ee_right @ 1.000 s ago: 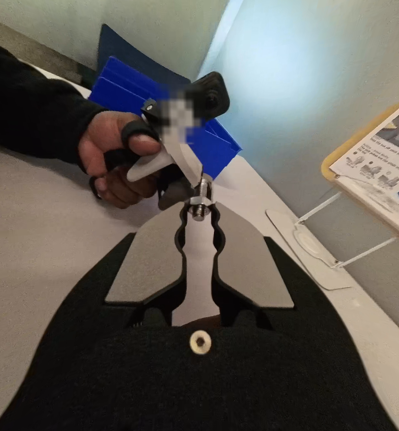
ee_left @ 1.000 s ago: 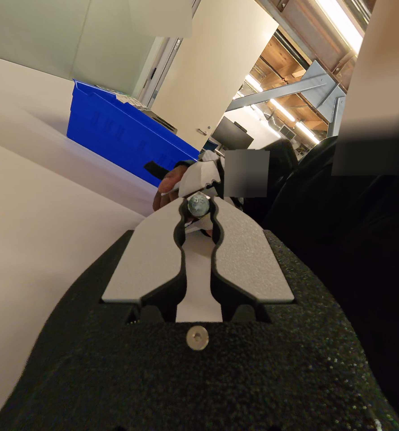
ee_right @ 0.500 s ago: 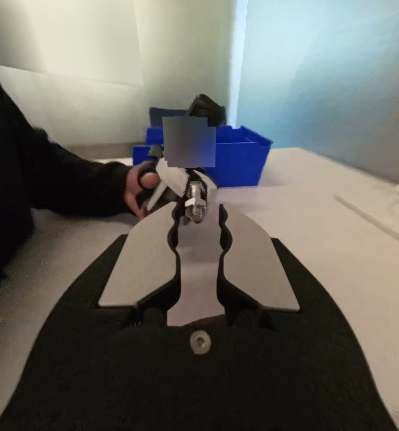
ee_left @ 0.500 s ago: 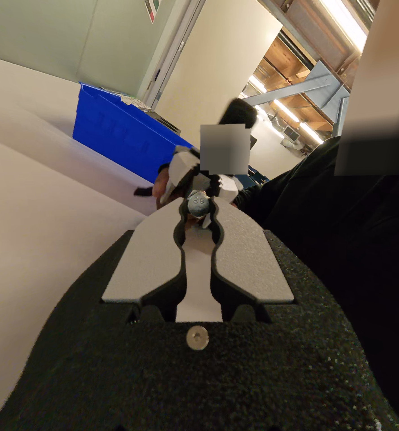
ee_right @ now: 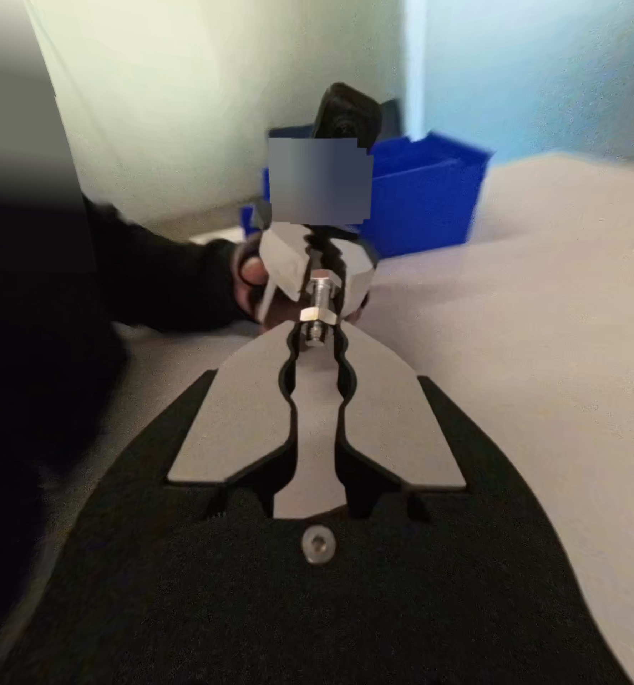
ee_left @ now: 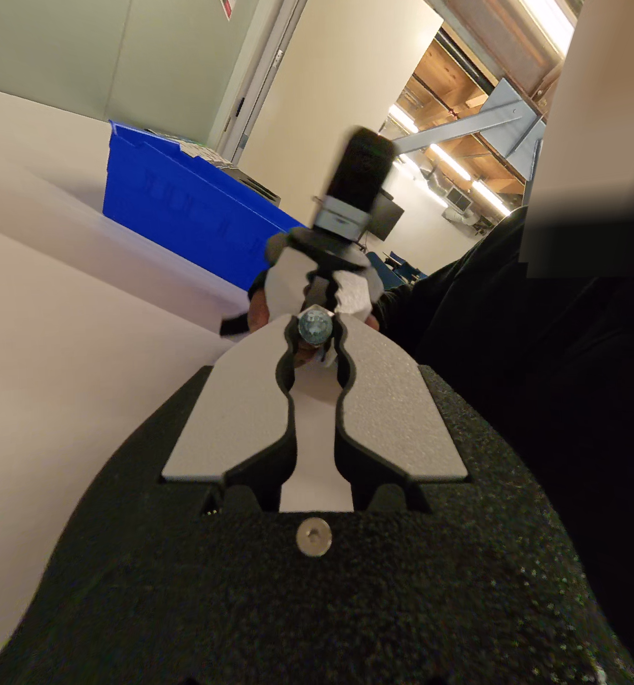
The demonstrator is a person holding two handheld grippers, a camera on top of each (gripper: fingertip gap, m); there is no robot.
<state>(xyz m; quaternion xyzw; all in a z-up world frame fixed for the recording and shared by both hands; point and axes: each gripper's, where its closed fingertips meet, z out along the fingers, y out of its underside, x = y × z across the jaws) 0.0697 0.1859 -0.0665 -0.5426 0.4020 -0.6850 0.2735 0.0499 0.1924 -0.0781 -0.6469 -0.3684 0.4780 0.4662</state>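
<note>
In the left wrist view, my left gripper [ee_left: 315, 330] is shut on the hexagonal head of a silver bolt [ee_left: 315, 327] and holds it above the white table [ee_left: 67, 370]. The bolt's shank points away toward the right gripper's fingers [ee_left: 285, 281], which face mine. In the right wrist view, the bolt [ee_right: 319, 293] runs from the left gripper's fingers [ee_right: 284, 263] toward me. A silver hex nut [ee_right: 317, 315] sits on its thread. My right gripper [ee_right: 317, 330] is shut on that nut at its fingertips, and the thread end pokes in between the fingers.
A blue plastic bin [ee_left: 182, 211] stands on the table behind the grippers; it also shows in the right wrist view [ee_right: 419, 200]. A person's hand [ee_right: 250, 274] in a black sleeve [ee_right: 141, 278] holds the left gripper. Walls stand behind.
My right gripper opened off the nut, rolled back to level and closed on the nut again. My left gripper kept hold of the bolt head.
</note>
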